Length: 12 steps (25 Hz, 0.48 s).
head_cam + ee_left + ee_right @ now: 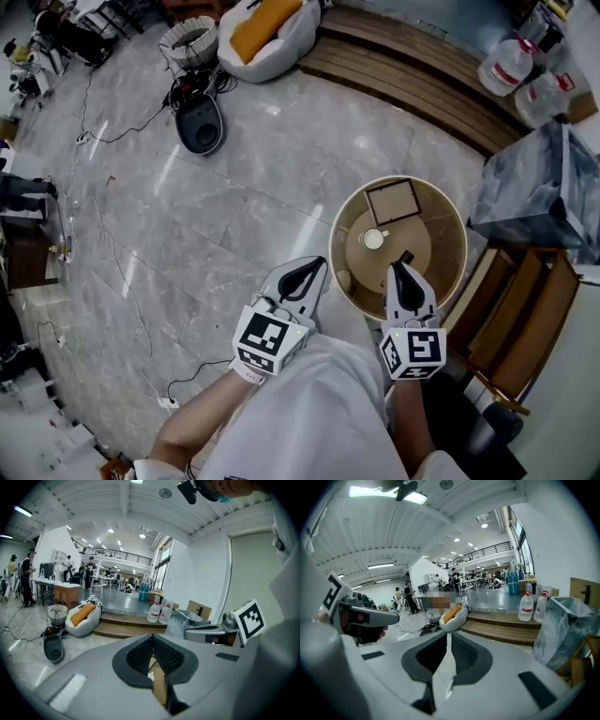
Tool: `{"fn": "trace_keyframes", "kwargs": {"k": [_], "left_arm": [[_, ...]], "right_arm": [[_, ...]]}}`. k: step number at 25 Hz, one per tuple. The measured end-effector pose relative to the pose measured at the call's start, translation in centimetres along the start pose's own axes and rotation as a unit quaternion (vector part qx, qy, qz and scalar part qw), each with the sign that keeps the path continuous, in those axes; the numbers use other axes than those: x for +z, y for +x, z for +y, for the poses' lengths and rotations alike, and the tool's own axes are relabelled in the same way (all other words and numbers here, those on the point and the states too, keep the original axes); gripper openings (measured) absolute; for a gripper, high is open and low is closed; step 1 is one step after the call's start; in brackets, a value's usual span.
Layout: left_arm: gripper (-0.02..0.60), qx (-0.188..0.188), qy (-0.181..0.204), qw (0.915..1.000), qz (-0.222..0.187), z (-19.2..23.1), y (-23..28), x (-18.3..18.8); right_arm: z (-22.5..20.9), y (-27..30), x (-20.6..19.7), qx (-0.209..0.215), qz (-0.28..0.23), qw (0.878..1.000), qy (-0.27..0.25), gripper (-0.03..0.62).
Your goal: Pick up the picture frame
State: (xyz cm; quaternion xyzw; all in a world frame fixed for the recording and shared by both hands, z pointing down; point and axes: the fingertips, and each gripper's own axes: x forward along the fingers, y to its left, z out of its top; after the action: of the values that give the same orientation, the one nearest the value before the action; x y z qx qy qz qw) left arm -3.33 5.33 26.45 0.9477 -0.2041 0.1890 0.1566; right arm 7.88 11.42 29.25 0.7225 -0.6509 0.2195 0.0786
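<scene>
The picture frame [393,202], dark-edged with a tan inside, lies flat on the far part of a round wooden table [338,236]. A white round cup [373,239] stands near the table's middle. My left gripper [315,263] is shut and empty, over the floor just left of the table's rim. My right gripper [397,266] is shut and empty, its tip over the near part of the table, well short of the frame. In the left gripper view my left gripper [153,638] has its jaws meeting; in the right gripper view my right gripper [447,634] is closed too.
A grey plastic-wrapped bundle [539,187] and a wooden rack [520,319] stand right of the table. Behind it run wooden steps [412,75] with water bottles [511,66]. A bean bag [267,33], a black device [200,122] and cables lie on the marble floor.
</scene>
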Motion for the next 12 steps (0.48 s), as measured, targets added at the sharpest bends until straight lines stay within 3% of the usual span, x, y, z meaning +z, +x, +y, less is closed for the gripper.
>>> {"fn": "trace_keyframes", "kwargs": {"k": [12], "left_arm": [[0.003,0.007,-0.013,0.9999,0.007,1.0,7.0,1.7]], "right_arm": [[-5.9,5.8,1.9,0.011,0.021,0.998,-0.052,0.008]]}}
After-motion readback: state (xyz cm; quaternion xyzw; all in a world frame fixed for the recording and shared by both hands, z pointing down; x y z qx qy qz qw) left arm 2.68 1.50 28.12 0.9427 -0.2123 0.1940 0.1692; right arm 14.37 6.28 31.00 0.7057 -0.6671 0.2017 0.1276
